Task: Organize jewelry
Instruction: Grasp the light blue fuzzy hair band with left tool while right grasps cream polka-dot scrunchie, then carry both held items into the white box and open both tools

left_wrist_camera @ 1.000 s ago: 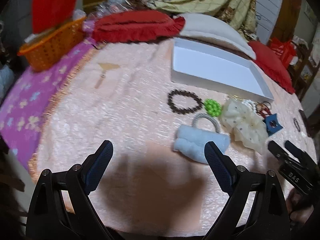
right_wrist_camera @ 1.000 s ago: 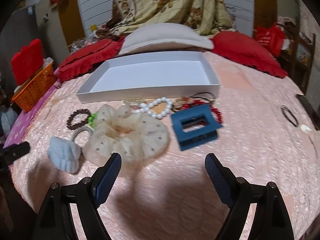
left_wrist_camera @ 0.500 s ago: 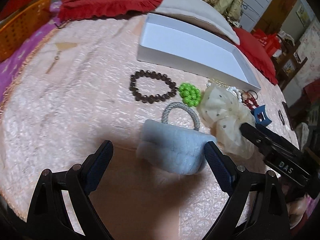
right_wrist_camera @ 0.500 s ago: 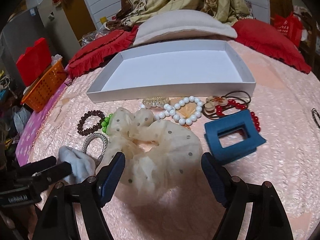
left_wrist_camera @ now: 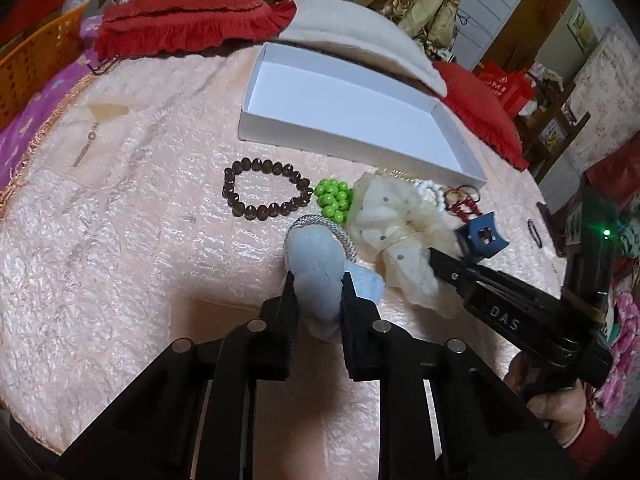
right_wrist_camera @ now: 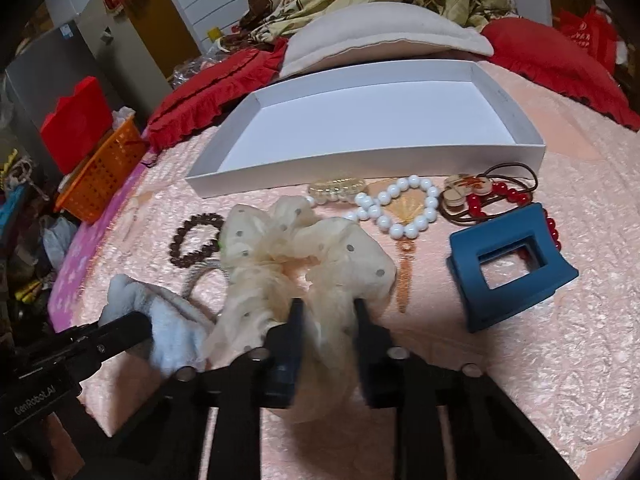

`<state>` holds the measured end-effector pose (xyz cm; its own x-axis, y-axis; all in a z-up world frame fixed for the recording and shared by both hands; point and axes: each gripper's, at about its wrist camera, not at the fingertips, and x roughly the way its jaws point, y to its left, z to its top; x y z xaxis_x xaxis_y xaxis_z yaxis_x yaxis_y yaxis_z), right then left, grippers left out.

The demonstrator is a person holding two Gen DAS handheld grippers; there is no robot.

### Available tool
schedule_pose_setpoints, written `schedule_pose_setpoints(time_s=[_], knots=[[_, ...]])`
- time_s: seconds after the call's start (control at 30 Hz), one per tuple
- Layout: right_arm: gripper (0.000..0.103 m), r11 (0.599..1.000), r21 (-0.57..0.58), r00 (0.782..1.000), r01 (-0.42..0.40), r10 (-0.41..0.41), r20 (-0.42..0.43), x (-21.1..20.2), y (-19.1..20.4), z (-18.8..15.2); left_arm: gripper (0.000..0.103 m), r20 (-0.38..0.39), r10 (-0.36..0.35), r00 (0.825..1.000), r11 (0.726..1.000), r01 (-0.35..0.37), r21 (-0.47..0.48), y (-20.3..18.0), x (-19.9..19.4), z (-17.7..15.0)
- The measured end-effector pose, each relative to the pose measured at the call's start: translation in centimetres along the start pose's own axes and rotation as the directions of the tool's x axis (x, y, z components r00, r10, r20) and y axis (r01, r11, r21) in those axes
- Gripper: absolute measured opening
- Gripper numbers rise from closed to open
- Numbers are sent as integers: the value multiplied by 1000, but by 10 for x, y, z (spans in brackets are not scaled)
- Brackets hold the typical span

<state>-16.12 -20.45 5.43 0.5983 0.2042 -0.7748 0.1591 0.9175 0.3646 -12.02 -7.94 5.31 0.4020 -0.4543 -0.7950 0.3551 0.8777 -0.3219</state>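
My left gripper (left_wrist_camera: 317,280) is closing, its pads pressed on a pale blue fluffy hair tie (left_wrist_camera: 318,264) with a silver elastic band (left_wrist_camera: 332,224). My right gripper (right_wrist_camera: 325,304) is closing too, pinching a cream dotted scrunchie (right_wrist_camera: 304,248); the left wrist view shows that scrunchie (left_wrist_camera: 392,216) held by the right gripper (left_wrist_camera: 434,258). An empty white tray (right_wrist_camera: 360,168) lies beyond. Before it lie a brown bead bracelet (left_wrist_camera: 266,194), green beads (left_wrist_camera: 334,198), a white pearl bracelet (right_wrist_camera: 400,208) and a blue claw clip (right_wrist_camera: 508,264).
Everything lies on a pink bedspread (left_wrist_camera: 120,240). Red cushions (left_wrist_camera: 180,20) and a beige pillow (right_wrist_camera: 380,36) lie behind the tray. An orange basket (right_wrist_camera: 100,172) stands at the left edge. Red beads with brown hair ties (right_wrist_camera: 496,196) lie by the clip.
Both grippers moved forward and down onto the bed and went from wide open to closed, the left on the blue hair tie, the right on the cream scrunchie.
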Motion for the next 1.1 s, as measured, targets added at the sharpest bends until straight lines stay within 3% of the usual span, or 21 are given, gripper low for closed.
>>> schedule_pose_setpoints(time_s=[0.33, 0.6, 0.83, 1.1], knots=[[11, 998, -18, 994, -68, 69, 84, -42, 14, 11, 17, 93, -32, 995, 999, 31, 16, -8, -49, 8], [11, 996, -35, 981, -84, 89, 172, -79, 16, 39, 17, 131, -52, 990, 998, 46, 42, -12, -68, 37], [11, 1000, -3, 972, -12, 12, 235, -81, -12, 91, 17, 156, 12, 988, 992, -32, 124, -24, -50, 84], [11, 989, 149, 983, 7, -35, 182, -31, -77, 151, 17, 94, 57, 994, 991, -67, 112, -22, 21, 166]])
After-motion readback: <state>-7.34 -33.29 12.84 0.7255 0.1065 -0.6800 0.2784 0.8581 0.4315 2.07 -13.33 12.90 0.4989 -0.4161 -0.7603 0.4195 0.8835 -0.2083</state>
